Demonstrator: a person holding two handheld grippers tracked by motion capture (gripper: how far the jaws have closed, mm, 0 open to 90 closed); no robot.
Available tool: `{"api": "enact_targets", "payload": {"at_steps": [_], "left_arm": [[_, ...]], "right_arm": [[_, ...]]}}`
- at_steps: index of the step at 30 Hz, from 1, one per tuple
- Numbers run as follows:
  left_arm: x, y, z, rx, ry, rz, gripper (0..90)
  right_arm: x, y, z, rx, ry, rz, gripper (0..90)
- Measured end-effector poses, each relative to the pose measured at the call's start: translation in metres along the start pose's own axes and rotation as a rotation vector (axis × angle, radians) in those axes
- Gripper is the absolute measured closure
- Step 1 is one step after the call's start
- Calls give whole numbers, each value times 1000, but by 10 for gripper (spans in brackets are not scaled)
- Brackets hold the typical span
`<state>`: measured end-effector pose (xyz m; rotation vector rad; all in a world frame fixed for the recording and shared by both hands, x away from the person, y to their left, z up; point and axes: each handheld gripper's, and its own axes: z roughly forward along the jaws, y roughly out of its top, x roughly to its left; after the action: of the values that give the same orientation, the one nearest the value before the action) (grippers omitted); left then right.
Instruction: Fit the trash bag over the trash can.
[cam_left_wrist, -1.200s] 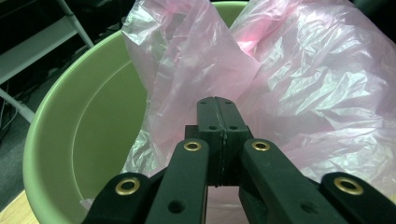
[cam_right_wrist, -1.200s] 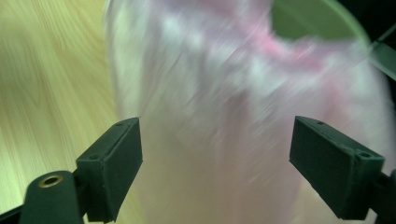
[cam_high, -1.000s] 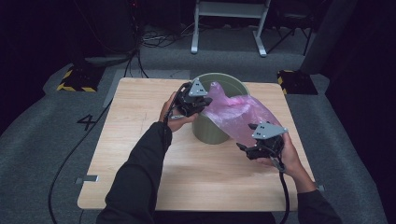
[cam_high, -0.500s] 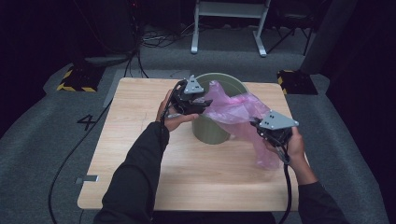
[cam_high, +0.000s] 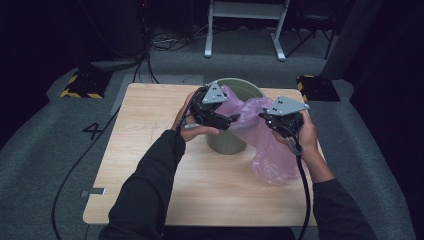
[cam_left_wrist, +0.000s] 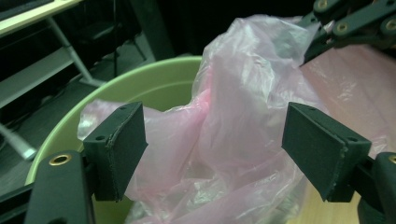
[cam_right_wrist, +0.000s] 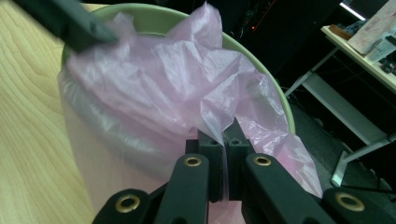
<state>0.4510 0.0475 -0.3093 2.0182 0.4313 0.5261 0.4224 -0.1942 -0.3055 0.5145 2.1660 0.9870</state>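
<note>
Right tool (cam_right_wrist: 224, 140) pinches the pink bag (cam_right_wrist: 159, 88) over the green bin (cam_high: 227, 142); left tool (cam_left_wrist: 215, 149) gapes wide.

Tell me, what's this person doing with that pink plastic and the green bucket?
A person at a wooden table is fitting a thin pink plastic bag into a green bin, using a handheld gripper in each hand. The right gripper has its jaws pinched shut on a fold of the bag. The left gripper is open, its jaws spread on either side of the bag at the bin's rim. Much of the bag hangs outside the bin, down onto the table.
</note>
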Motion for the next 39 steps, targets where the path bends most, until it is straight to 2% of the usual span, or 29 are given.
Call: {"api": "enact_targets", "payload": {"at_steps": [1,3,7,12,13,15,17,20,21,22,23,25,29,32,34,35,37,39], "left_arm": [[-1,0,3,7,-9,6,216],[-3,0,8,44,39,30,298],[-3,0,13,71,65,56,613],[0,-2,15,97,69,85,875],[1,-3,16,102,59,88,895],[2,-4,18,118,69,94,898],[5,-5,18,129,82,84,899],[10,-8,19,137,105,62,899],[14,-10,19,140,107,52,900],[16,-11,19,143,116,41,900],[18,-13,18,144,122,36,900],[23,-16,17,142,130,9,900],[31,-21,16,140,149,-24,900],[33,-23,17,146,153,-28,900],[34,-23,16,145,159,-30,899],[35,-24,16,143,157,-36,900],[35,-24,16,140,160,-40,899],[36,-24,15,132,160,-44,899]], "right_arm": [[0,2,2,2,13,1,894],[-1,5,6,-2,39,10,882],[-1,8,9,-21,77,17,842],[-3,8,7,-40,132,31,763],[-3,8,6,-47,140,35,748],[-4,7,4,-53,140,40,698],[-5,5,2,-59,125,58,542],[-7,1,-1,-42,137,74,421],[-7,-1,-3,-38,125,78,376],[-7,-4,-6,-33,130,84,308],[-7,-7,-9,-24,137,85,275],[-6,-14,-13,-4,109,75,223],[-4,-36,-22,25,86,71,170],[-2,-53,-22,70,115,86,185],[1,-61,-19,88,114,95,228],[2,-65,-17,92,121,101,320],[5,-70,-14,89,122,85,574],[5,-70,-15,69,125,74,725]]}}
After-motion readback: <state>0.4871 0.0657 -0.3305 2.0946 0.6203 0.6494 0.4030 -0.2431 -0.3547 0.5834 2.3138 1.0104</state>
